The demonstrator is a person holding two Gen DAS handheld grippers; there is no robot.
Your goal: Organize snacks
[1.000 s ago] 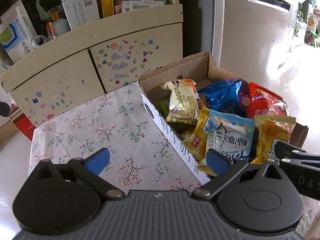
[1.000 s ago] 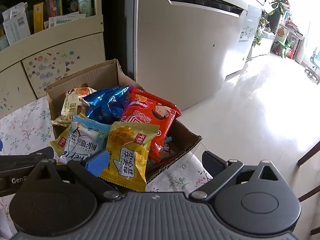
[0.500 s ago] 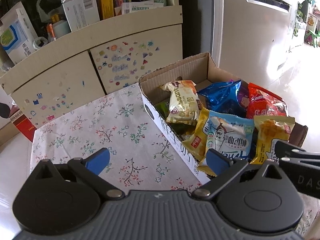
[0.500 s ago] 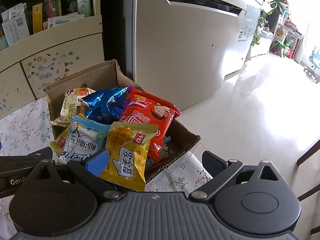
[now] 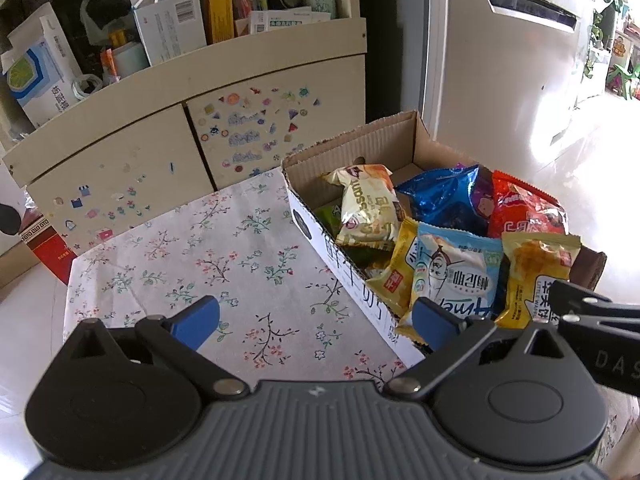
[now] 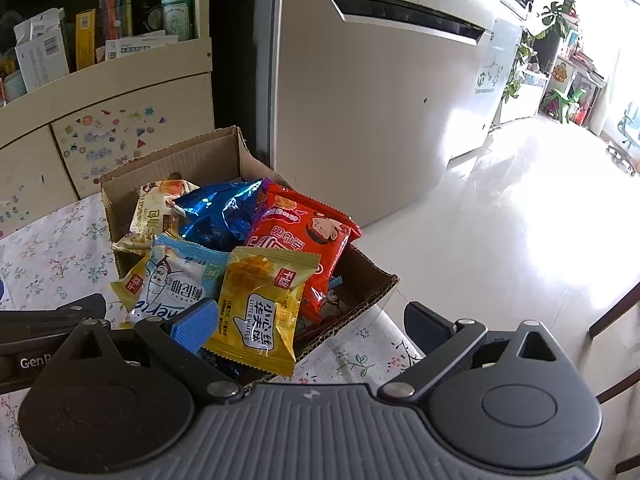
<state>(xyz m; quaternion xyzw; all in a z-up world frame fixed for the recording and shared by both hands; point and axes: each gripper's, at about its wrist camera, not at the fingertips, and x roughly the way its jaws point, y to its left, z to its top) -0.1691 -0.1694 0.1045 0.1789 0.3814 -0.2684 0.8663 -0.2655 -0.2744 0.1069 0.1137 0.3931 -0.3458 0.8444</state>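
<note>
Both claws stay spread wide and empty, as a second ago: the left gripper (image 5: 316, 322) hovers over the floral tablecloth (image 5: 224, 248) beside the cardboard box (image 5: 352, 144), the right gripper (image 6: 310, 322) at the box's near corner. Almost nothing has shifted. The yellow waffle packet (image 6: 260, 304), pale-blue fish snack packet (image 6: 176, 280), red packet (image 6: 304, 240), blue foil bag (image 6: 220, 212) and croissant packet (image 5: 366, 208) lie heaped in the box.

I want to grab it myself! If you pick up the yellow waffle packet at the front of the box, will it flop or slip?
The yellow waffle packet looks puffy and thin-walled, so it would probably bend rather than stay stiff. Its glossy wrapper may be slippery. It leans over the cardboard box edge, so a nudge might tip it out.
</note>
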